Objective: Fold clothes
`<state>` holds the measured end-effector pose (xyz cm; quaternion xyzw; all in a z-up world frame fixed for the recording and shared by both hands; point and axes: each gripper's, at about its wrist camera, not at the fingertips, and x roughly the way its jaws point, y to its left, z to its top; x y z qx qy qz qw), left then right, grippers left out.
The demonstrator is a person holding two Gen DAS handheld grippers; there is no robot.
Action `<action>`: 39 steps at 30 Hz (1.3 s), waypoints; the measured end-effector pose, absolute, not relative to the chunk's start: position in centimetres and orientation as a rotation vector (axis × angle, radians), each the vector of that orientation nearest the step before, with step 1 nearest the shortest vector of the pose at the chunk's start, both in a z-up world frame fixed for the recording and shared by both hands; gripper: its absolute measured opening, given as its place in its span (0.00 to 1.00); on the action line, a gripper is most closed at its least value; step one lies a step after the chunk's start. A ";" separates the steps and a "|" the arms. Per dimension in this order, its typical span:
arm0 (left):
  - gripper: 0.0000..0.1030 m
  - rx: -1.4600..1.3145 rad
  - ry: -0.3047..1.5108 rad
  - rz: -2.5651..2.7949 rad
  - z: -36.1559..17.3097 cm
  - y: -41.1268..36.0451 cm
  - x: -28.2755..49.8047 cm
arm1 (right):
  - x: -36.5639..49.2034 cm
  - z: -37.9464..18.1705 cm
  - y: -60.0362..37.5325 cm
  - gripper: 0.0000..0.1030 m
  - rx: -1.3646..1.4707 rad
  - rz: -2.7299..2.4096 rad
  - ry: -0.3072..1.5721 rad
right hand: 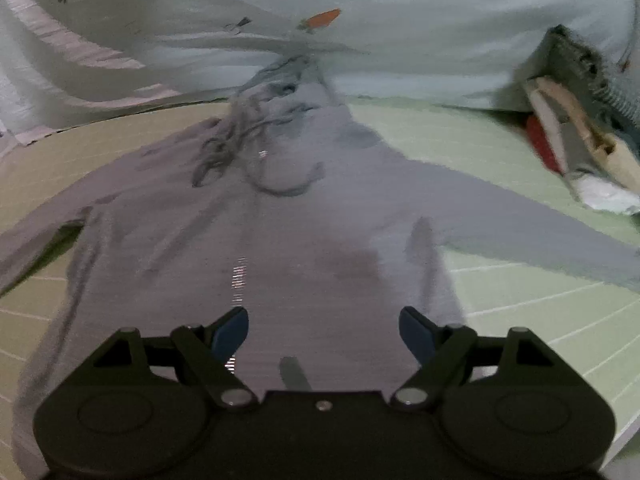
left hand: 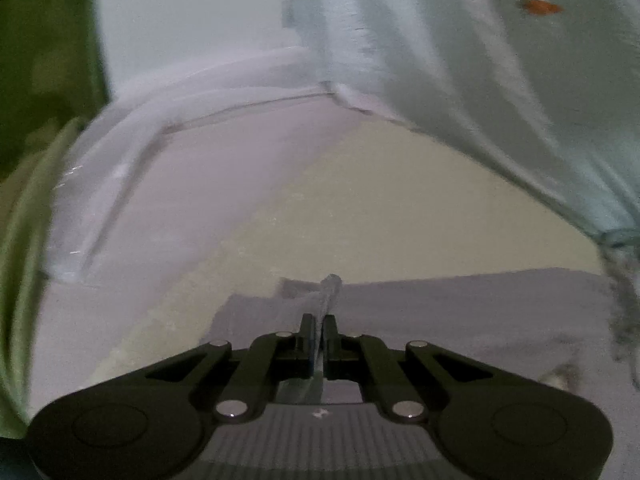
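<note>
A grey long-sleeved top [right hand: 280, 240] lies spread flat on a pale green and cream mat [right hand: 540, 312], neck end far from me, sleeves stretched left and right. My right gripper [right hand: 323, 330] hovers open over the hem end, blue pads [right hand: 230, 332] wide apart with nothing between them. In the left wrist view my left gripper [left hand: 319, 330] is shut on a thin pinched fold of the grey top's [left hand: 460, 320] edge, which pokes up past the fingertips.
A pale blue sheet with orange carrot prints [right hand: 400, 40] bunches behind the top. A stack of folded clothes [right hand: 580, 140] sits at the right. In the left wrist view, pale fabric [left hand: 480, 60] hangs at the upper right and green cloth [left hand: 40, 80] at the left.
</note>
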<state>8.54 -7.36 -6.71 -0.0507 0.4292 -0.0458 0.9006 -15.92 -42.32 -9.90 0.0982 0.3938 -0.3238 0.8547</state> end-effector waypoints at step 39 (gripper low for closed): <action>0.92 0.194 1.098 -0.348 -9.4 -19.9 5.2 | -9.3 -9.6 -42.0 0.99 0.163 -0.530 0.792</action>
